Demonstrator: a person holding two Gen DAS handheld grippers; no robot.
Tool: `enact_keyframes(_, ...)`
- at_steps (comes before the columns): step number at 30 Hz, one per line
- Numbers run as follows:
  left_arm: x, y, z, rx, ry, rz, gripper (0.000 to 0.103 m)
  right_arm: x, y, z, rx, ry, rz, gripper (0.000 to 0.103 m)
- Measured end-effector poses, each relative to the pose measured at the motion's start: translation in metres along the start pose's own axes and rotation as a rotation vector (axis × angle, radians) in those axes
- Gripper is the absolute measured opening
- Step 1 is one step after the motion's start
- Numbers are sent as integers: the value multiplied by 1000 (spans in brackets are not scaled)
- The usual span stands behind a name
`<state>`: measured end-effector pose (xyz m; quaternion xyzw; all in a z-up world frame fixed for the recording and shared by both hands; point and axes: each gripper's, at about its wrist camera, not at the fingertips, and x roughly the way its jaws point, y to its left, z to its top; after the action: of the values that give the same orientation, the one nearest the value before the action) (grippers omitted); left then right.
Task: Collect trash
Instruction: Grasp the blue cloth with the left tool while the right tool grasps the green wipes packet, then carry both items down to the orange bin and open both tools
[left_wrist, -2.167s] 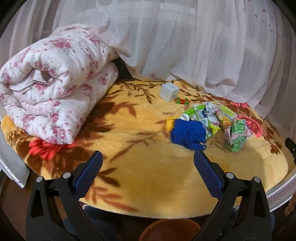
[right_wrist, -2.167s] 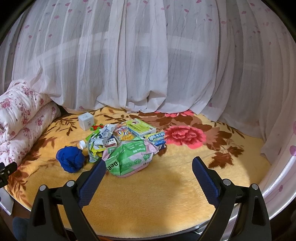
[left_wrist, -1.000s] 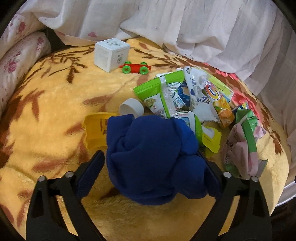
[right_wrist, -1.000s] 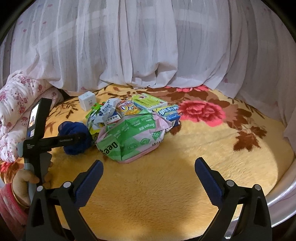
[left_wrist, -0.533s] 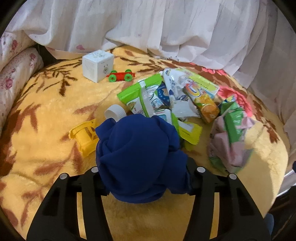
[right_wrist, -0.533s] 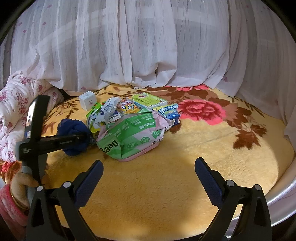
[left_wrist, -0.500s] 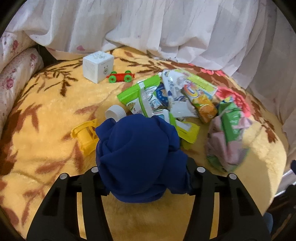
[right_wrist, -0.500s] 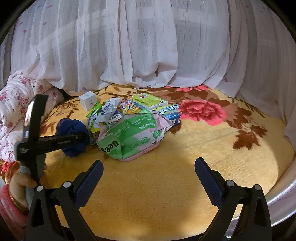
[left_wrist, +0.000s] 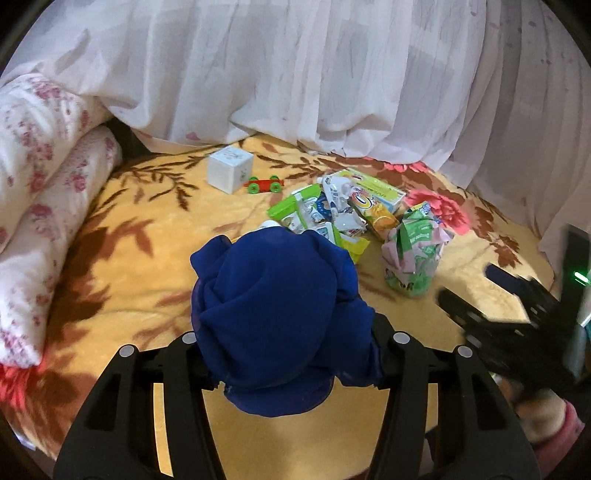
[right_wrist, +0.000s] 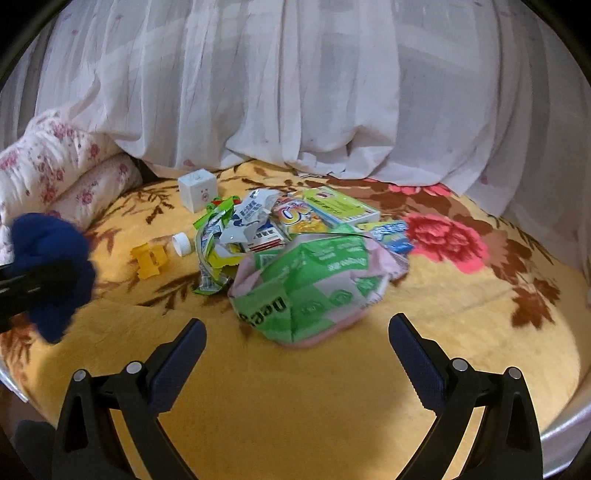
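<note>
- Left wrist view: left gripper (left_wrist: 284, 338) is closed on a crumpled dark blue cloth bundle (left_wrist: 277, 317), whose folds bulge over both jaws and hide the fingertips. Ahead of the jaws, on the yellow floral plush blanket (left_wrist: 122, 266), lies the pile of torn green and white snack wrappers (left_wrist: 332, 218); a crumpled green and pink plastic bag (left_wrist: 413, 254) sits ahead and to the right. Further ahead to the left stand a small white cube box (left_wrist: 229, 173) and a red toy car with green wheels (left_wrist: 264, 184). The other tool shows blurred at the right edge.
- Right wrist view: right gripper (right_wrist: 297, 350) is spread wide and holds nothing. The green and pink bag (right_wrist: 314, 284) lies just ahead between the jaws, apart from both pads. A white bottle cap (right_wrist: 182, 243) and a yellow plastic clip (right_wrist: 149, 260) lie ahead to the left.
- Step, as I judge it: the cloth is lifted clear, and the bag is next. That calls for advancing the right tongs, closing on a firm fold, since thin plastic may slip.
</note>
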<state>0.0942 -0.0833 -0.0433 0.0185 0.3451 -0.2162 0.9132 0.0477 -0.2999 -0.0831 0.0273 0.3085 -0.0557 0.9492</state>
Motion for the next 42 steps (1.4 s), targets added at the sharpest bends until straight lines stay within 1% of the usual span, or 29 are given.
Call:
enact_keyframes(4,-10,9,-11,-12,-12,21,54,26,12,8,-38,22,-12,97)
enact_keyframes(10,1,30,-17,-64,15,50,54,60,25,21,-65,54,-45,97)
enact_keyframes(11,1,33,-20,-69,17,55,54,64,26,22,-65,63,-43,96)
enact_keyframes(13,5,40,-21,-89,23,61,54,71,28,23,-66,72,-46,86)
enact_keyframes(14,6,42,-22,-95,26,62,54,74,28,23,-63,80,-42,72)
enact_keyframes(15,6,43,-24,-98,28,64,54,76,28,23,-58,86,-36,54)
enact_keyframes(16,7,45,-25,-105,30,66,54,78,26,23,-50,96,-31,48)
enact_keyframes(17,7,46,-26,-108,32,67,54,78,24,22,-34,102,-5,44)
enact_keyframes(18,7,46,-26,-109,32,69,54,76,24,22,-28,93,-4,43)
enact_keyframes(22,4,46,-28,-110,32,68,54,60,23,20,-28,57,-14,39)
enact_keyframes(25,-1,43,-28,-106,22,64,54,44,17,20,-3,38,8,36)
enact_keyframes(28,-9,39,-28,-100,12,57,54,24,11,21,10,16,31,35)
enact_keyframes(31,-18,34,-28,-95,-2,42,54,1,6,23,21,-4,62,35)
enact_keyframes(37,-42,18,-31,-69,-26,22,54,-57,5,22,3,-67,121,35)
enact_keyframes(39,-53,14,-33,-67,-27,5,54,-77,8,20,-7,-88,140,35)
enact_keyframes(42,-68,7,-41,-50,-25,-19,54,-106,14,15,-25,-109,193,35)
